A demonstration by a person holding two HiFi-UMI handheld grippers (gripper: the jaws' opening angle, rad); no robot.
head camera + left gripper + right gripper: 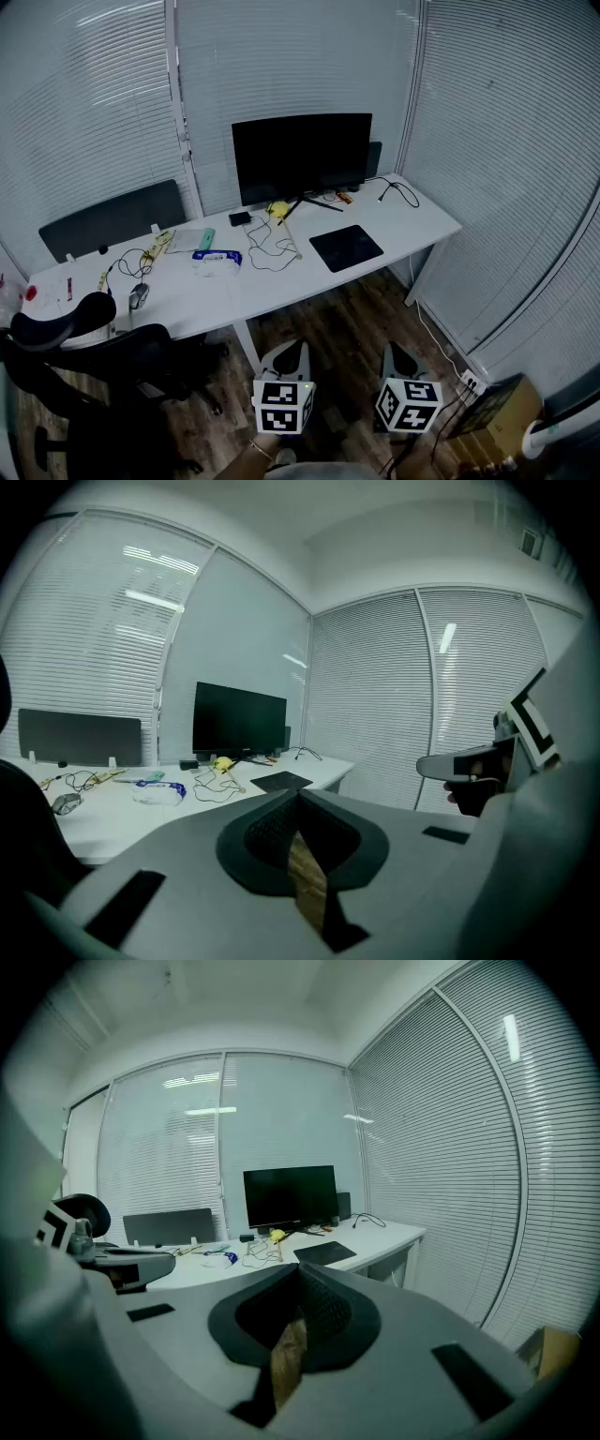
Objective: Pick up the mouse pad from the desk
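The mouse pad (346, 247) lay flat at frame center-right on the table (412, 220), near its front edge. My left gripper (287, 356) and right gripper (397, 356) hung bottom-center, well apart from it, fingers closed, empty. Pad looked thin, light, floppy; I'd pinch a front corner.

You hold both claws low before you, side by side and apart, tips pointing forward. Your left claw (287, 350) has its jaws closed tip to tip, with nothing between them. Your right claw (395, 351) is the same. What looks like your left wrist (255, 452) shows just below.
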